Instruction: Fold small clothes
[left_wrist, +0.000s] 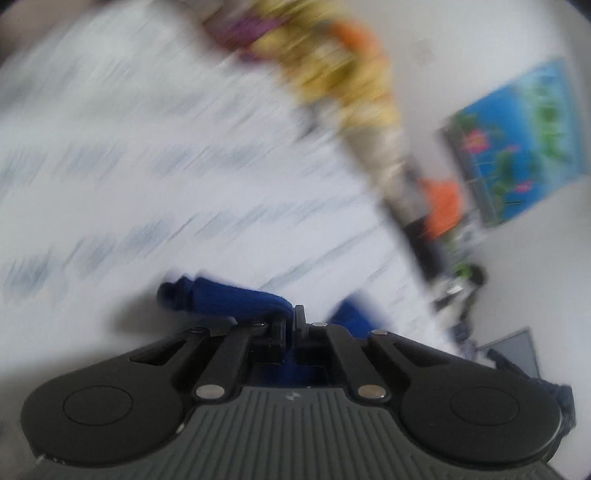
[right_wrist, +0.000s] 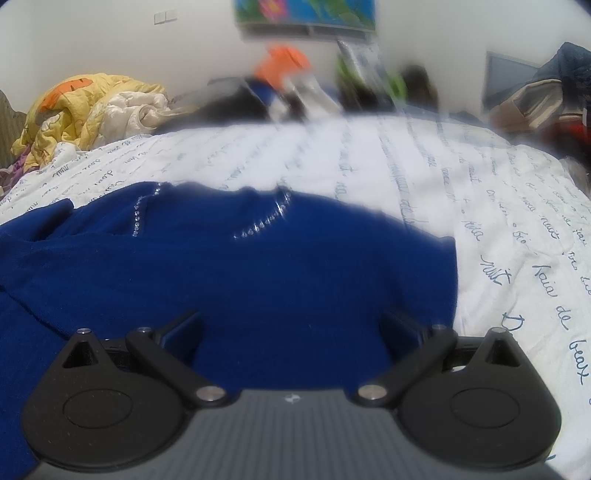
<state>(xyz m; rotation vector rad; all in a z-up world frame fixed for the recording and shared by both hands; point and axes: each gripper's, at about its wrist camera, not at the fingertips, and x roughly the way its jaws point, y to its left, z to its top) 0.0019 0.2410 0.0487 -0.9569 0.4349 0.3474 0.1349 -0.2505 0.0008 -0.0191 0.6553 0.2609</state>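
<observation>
Black left tongs (left_wrist: 290, 319) pinch together on a fold of the dark blue knit garment (right_wrist: 236, 273). Only the right view shows it spread on the white script-printed bedsheet (right_wrist: 480, 192), right tongs (right_wrist: 291, 325) apart above it.

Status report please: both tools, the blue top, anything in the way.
Left tool shut on a fold of the blue top. Right tool open over the top, not gripping. Top lies on the white bedspread; nothing in the way.
</observation>
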